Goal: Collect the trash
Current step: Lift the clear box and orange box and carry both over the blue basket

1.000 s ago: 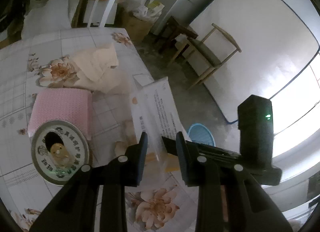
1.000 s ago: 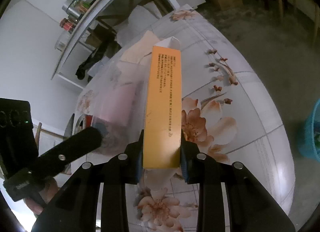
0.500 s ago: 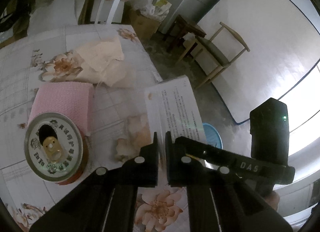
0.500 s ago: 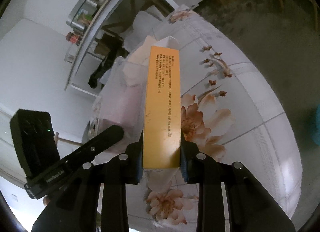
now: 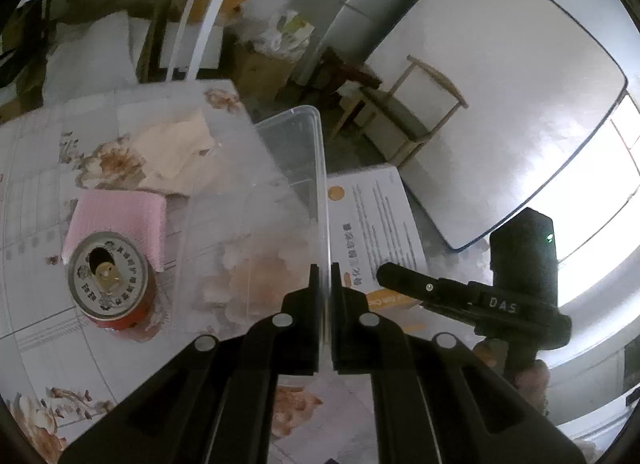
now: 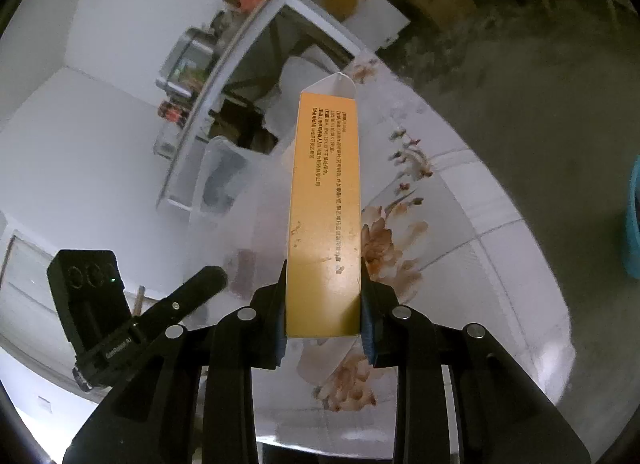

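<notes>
left wrist: down, close | right wrist: down, close | shared: floral table (image 5: 36,192)

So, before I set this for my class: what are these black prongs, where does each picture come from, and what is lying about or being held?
There is no robot here. A person holds a two-fingered gripper in each hand, each with a wide-angle camera looking along its fingers. In the left camera's picture the left gripper is shut on the rim of a clear plastic box. In the right camera's picture the right gripper is shut on a long orange carton. On the flowered table sit an opened drink can, a pink cloth and crumpled paper.
</notes>
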Available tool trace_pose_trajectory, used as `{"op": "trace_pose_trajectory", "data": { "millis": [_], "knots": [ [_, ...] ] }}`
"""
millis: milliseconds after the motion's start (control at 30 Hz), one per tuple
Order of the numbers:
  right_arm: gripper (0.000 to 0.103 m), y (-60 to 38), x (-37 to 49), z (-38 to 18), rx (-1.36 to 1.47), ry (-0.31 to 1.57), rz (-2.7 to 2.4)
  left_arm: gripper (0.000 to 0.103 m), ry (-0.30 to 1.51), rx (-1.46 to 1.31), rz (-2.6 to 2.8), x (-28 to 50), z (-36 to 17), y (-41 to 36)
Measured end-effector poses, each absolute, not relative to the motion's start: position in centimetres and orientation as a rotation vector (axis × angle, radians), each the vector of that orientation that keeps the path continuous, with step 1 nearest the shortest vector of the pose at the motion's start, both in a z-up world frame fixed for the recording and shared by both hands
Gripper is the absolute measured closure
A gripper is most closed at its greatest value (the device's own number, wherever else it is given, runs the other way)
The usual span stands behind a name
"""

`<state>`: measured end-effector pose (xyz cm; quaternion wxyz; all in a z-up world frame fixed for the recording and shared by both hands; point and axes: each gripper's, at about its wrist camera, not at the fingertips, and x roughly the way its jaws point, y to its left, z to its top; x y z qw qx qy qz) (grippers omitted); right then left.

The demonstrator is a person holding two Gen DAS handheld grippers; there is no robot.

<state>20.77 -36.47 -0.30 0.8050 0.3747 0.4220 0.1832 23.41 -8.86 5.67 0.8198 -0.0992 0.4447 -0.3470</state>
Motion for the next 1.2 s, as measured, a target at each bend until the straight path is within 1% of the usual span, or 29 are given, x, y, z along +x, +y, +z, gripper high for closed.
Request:
{"op": "trace_pose_trajectory", "data": {
  "millis": [167,300,500,767,867,1033,1200],
  "knots": [
    [0.076,-38.9,18.5,0.4,0.853,0.846,0.377,0.1,0.933,-0.221,-0.788,22.4,7.4,-10.2],
    [0.076,-41.8,16.1,0.1,0.905,0.796,0.336,0.1,0.938,-0.22,-0.859,21.6,8.4,-12.8],
    [0.076,-48.1,11.1,-1.8,1.018,0.721,0.189,0.1,0.982,-0.182,-0.991,20.2,8.4,-19.9],
    [0.076,-57.9,3.2,-6.8,1.194,0.633,-0.101,0.099,1.111,-0.092,-1.124,18.9,5.5,-31.5],
    [0.076,-60.3,1.5,-9.2,1.249,0.625,-0.179,0.099,1.154,-0.049,-1.144,18.3,4.0,-35.6],
    [0.076,-63.4,0.4,-13.7,1.322,0.654,-0.234,0.099,1.22,0.017,-1.156,18.0,0.9,-41.4],
    [0.076,-65.8,3.4,-17.6,1.377,0.7,-0.267,0.099,1.248,0.061,-1.14,18.6,-2.0,-46.8]
  ]
}}
